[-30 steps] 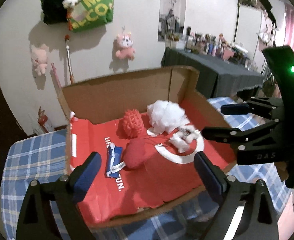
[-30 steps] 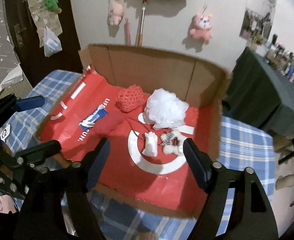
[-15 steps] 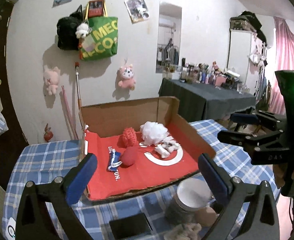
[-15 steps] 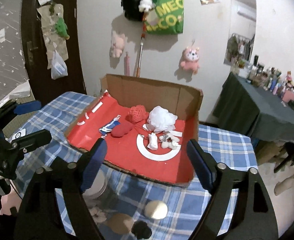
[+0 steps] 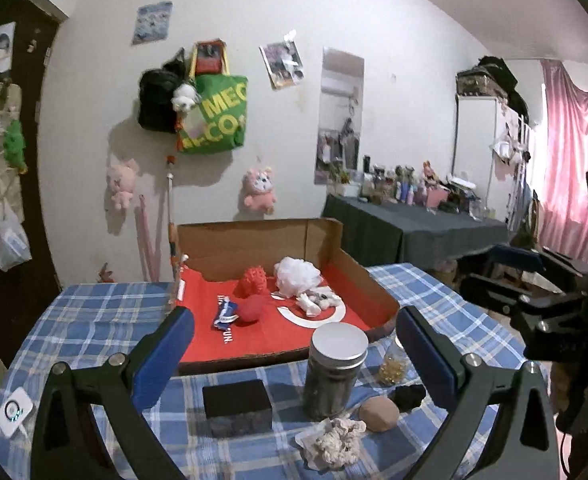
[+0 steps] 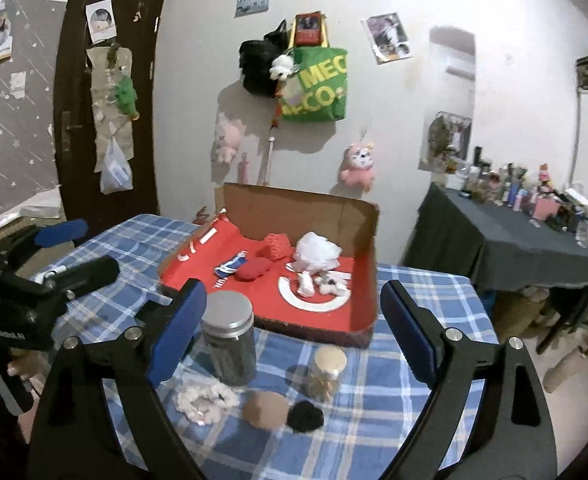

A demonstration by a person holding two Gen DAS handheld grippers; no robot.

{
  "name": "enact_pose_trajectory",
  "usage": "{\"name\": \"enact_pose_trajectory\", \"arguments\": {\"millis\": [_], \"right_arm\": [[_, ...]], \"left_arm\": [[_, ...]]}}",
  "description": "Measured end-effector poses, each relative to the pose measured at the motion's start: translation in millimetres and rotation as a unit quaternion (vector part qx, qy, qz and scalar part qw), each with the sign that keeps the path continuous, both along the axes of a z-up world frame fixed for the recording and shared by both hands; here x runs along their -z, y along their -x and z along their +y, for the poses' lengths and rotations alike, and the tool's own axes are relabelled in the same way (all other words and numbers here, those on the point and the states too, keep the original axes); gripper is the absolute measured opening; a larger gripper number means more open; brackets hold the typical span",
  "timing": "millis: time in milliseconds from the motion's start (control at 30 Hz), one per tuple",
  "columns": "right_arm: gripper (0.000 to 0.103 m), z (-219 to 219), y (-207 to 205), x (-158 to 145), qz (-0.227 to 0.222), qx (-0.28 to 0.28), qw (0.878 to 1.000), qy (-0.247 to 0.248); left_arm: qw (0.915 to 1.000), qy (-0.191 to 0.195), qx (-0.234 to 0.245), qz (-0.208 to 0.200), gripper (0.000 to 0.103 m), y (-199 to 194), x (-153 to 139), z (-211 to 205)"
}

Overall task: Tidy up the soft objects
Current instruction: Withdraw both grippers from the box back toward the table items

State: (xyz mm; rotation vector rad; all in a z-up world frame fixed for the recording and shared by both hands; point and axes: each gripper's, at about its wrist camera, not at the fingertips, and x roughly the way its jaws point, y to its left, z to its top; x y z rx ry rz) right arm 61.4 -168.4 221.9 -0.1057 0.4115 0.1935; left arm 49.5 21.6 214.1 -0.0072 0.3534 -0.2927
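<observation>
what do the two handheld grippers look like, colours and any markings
Both are black plastic tools with two angled fingers, blue padded strips on the inner faces and silver bolts at the joints. The left gripper, seen from the right wrist view, has small white lettering on its body. The right gripper has a tall black housing behind it. No cables or sleeves show clearly.

Dim indoor light from overhead, with hanging toys throwing soft shadows down the white wall (image 5: 393,20) beyond each hand-held gripper. Fisheye bending curves walls and darkens corners. Slight motion blur softens both views; the pink curtain (image 5: 573,140) glows brightest, far right.
</observation>
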Motion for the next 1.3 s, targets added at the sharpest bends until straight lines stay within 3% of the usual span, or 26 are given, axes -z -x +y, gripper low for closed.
{"name": "enact_pose_trajectory", "arguments": {"millis": [267,433,967,1300], "right_arm": [[0.09,-3,40,36,-0.021,0.031,0.999,-0.01],[0.09,-1,51,64,-0.023,0.054,0.998,0.001],[0.09,-8,42,133,0.044,0.074,0.996,-0.015],[0.09,-21,28,151,0.078,0.077,0.994,-0.03]], "left_arm": [[0.9996,0.001,-0.022,-0.019,0.103,35,25,-2],[0.9996,0.005,-0.029,-0.006,0.103,43,48,-2],[0.9951,-0.004,-0.023,0.096,0.103,28,126,-13],[0.9913,-0.007,-0.012,0.131,0.103,14,143,-21]]}}
